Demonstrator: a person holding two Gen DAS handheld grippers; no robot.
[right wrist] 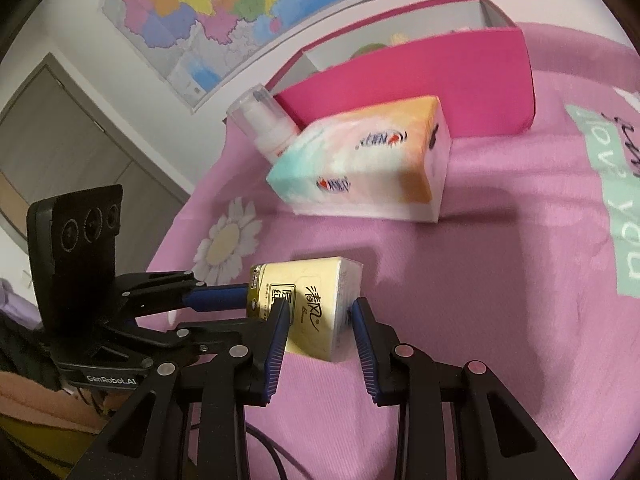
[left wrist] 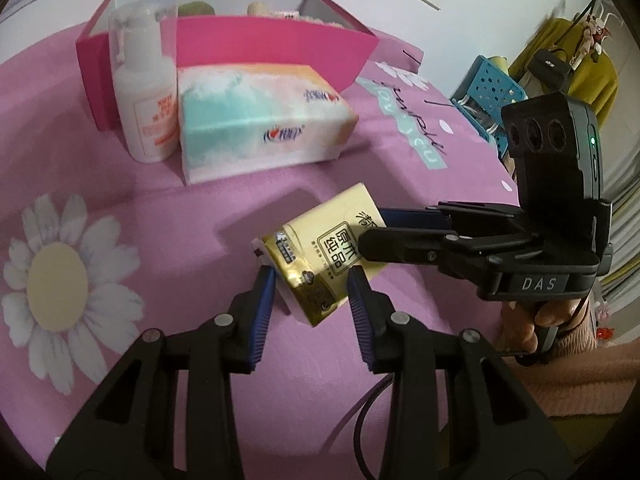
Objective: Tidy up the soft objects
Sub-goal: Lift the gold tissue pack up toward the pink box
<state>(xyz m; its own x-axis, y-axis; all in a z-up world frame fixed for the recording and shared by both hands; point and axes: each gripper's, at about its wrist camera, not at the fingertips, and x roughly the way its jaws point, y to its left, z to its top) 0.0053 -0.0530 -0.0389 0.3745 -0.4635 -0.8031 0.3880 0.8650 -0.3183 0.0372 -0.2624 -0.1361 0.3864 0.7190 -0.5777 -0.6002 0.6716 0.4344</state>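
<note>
Glossy foil tissue pack (left wrist: pixel 320 264), matt pink cloth cover (left wrist: pixel 160 200), plastic bottle (left wrist: pixel 144 112).

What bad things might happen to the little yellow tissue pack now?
1. Both the left gripper and the right gripper pinch the little yellow tissue pack at once. If they pull different ways, its wrapper might tear or it could get squashed.
2. The white bottle stands right in front of the pink box, so carrying the pack there might knock it over.
</note>
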